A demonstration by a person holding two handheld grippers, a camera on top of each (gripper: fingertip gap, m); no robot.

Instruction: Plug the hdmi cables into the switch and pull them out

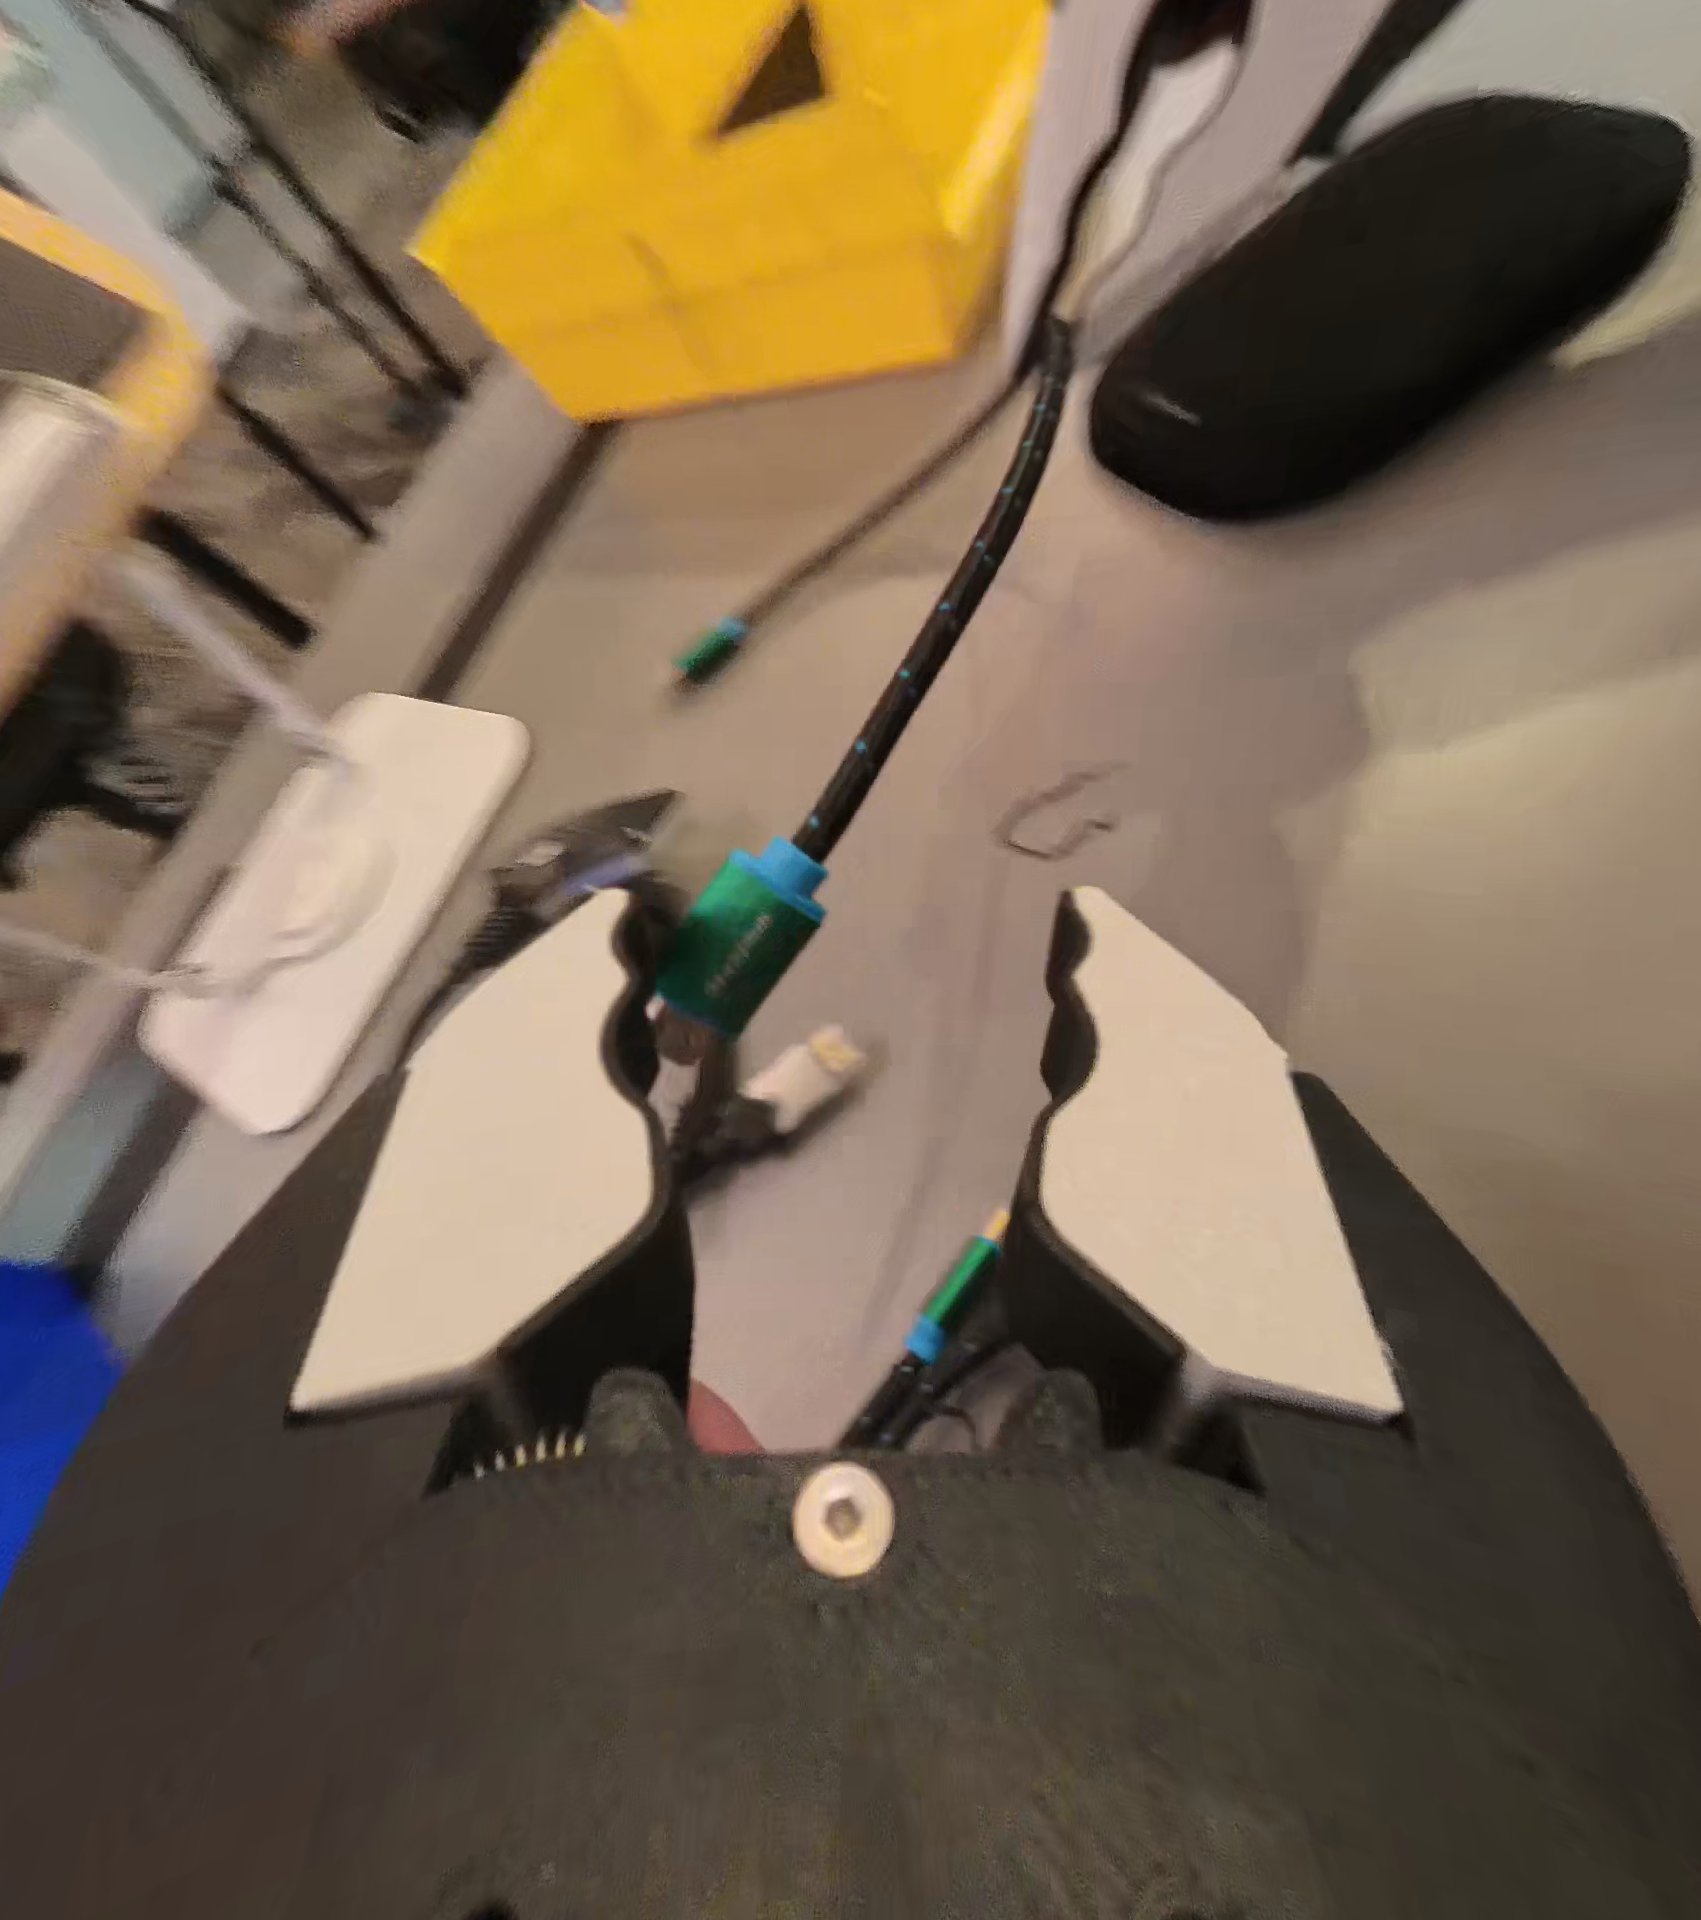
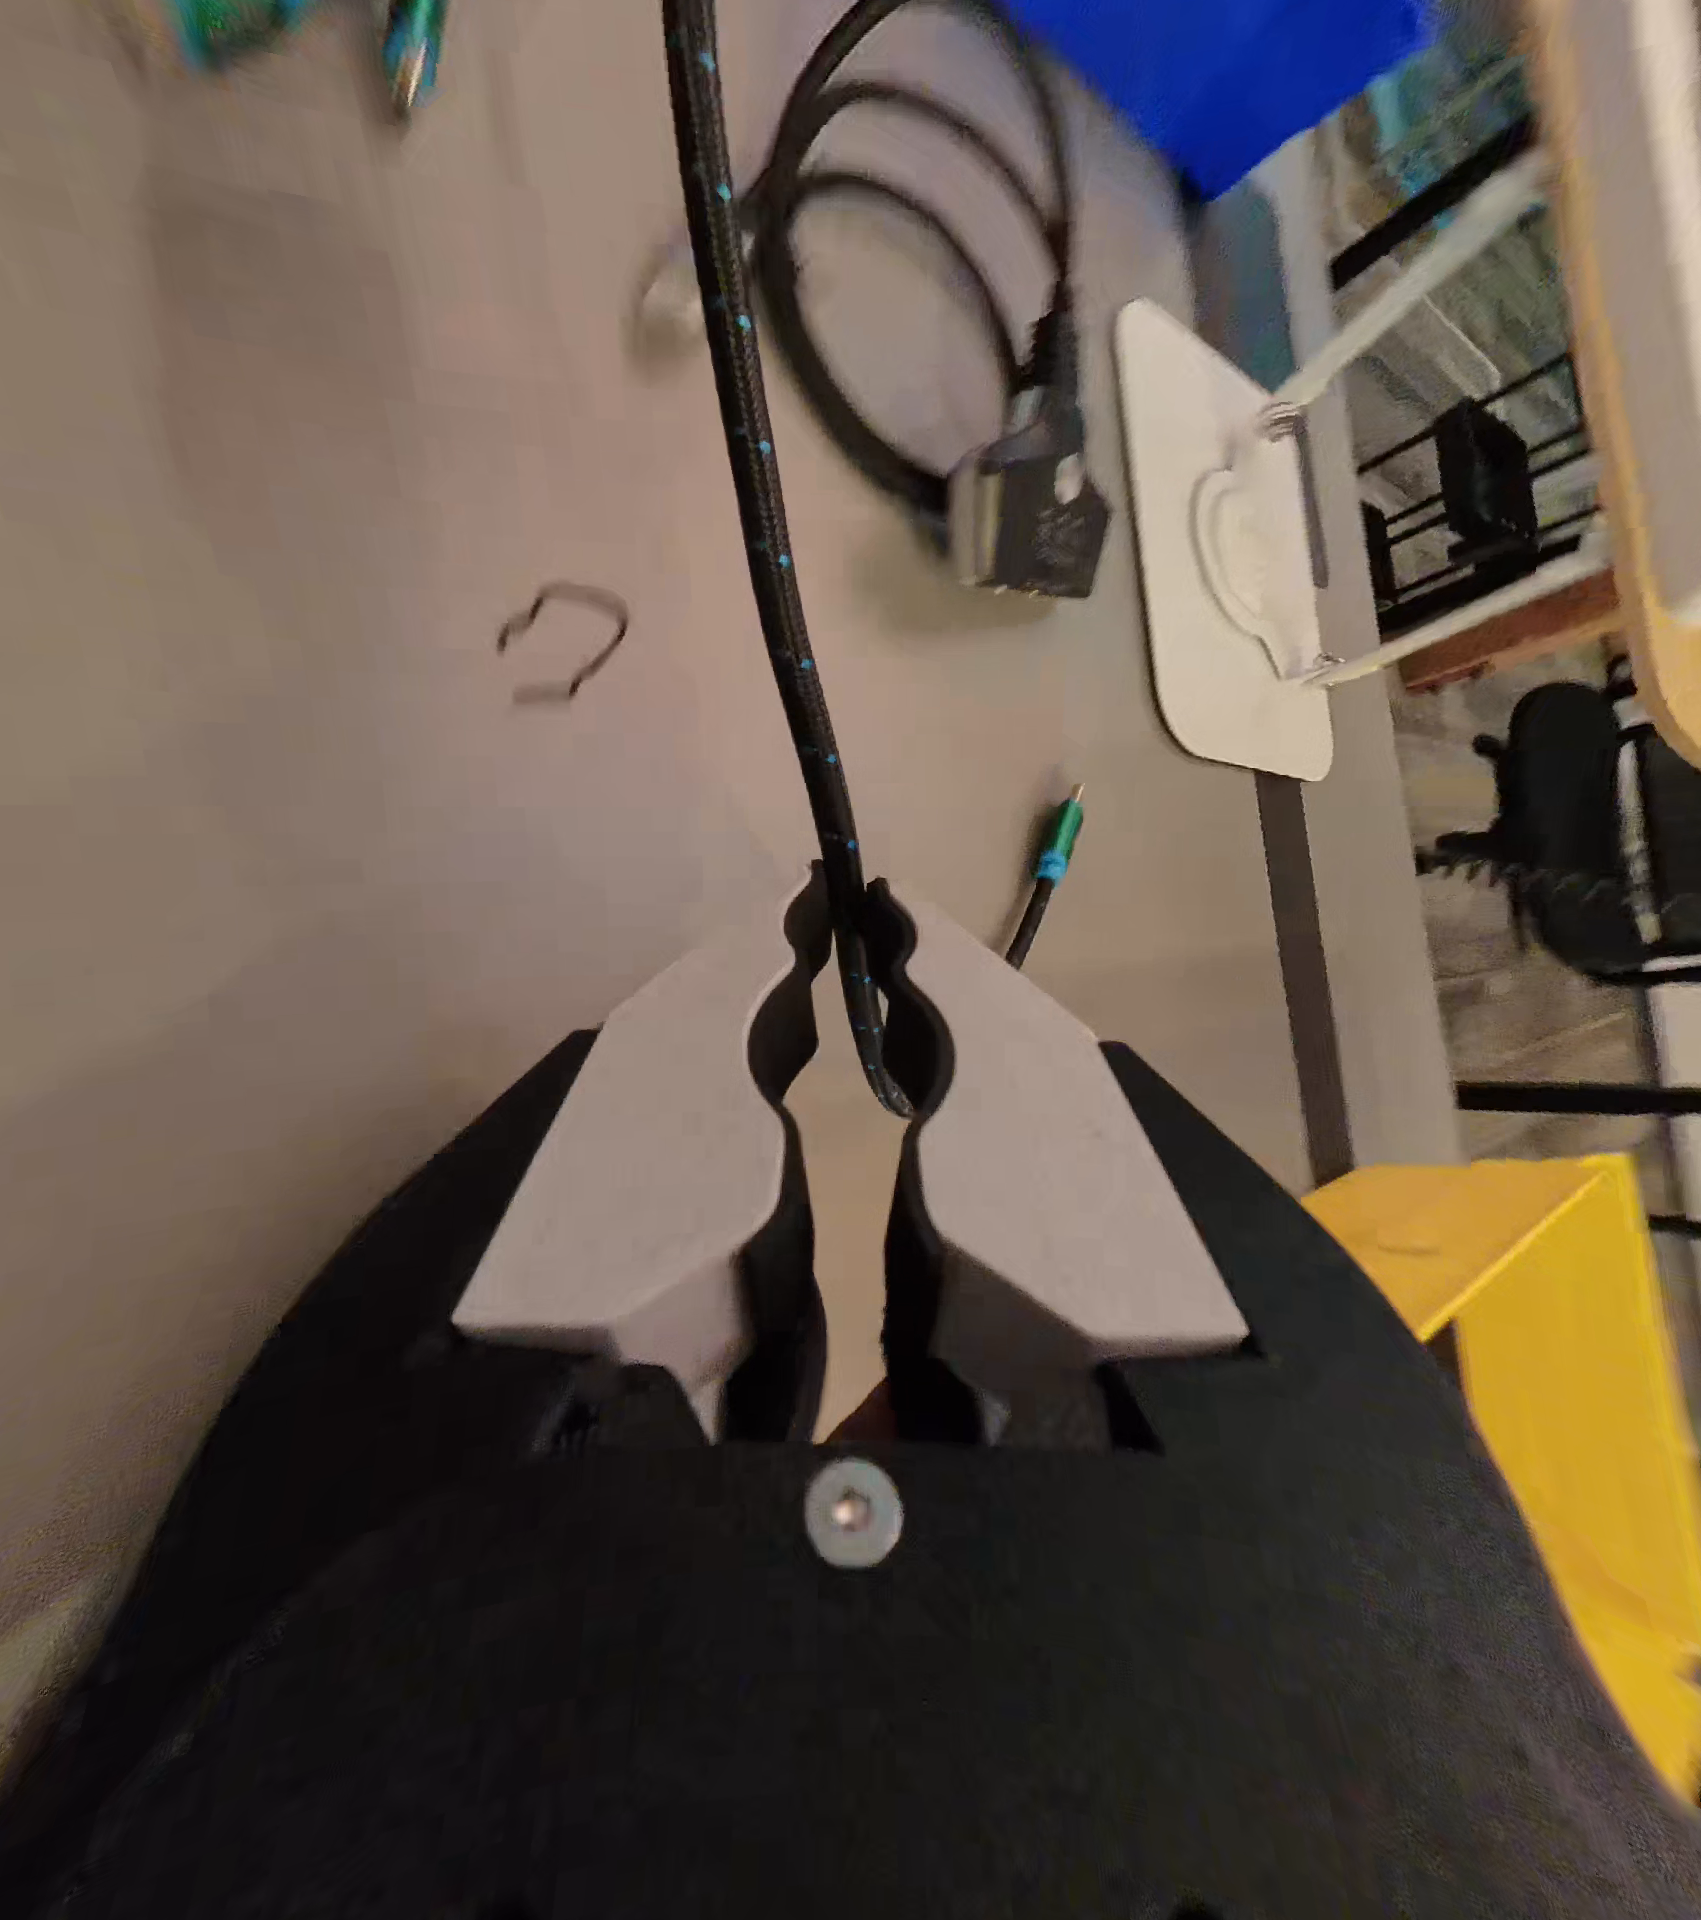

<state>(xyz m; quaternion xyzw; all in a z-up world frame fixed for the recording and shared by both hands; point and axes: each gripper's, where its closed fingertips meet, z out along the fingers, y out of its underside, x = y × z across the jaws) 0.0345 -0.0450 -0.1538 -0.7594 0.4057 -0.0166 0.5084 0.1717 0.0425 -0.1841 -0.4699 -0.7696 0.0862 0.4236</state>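
A pale grey surface (image 1: 1241,665) carries everything, with a yellow box (image 1: 721,208) at its far edge. In the left wrist view, the left gripper (image 1: 851,925) has its fingers spread wide; a green HDMI plug (image 1: 737,951) lies just inside the left finger (image 1: 513,1122), its long axis slanting up and right, with its braided cable (image 1: 939,634) leading away toward a black pouch (image 1: 1376,312). Whether plug and finger touch cannot be told. Only this view shows a second green plug (image 1: 711,649) lying farther off.

The right wrist view alone shows the right gripper (image 2: 851,904) with fingers closed on a braided black-and-blue cable (image 2: 752,436) that runs nearly straight away from the camera. Beside it lie a black switch (image 2: 1033,530), a white pad (image 2: 1230,540) and a small green connector (image 2: 1062,831).
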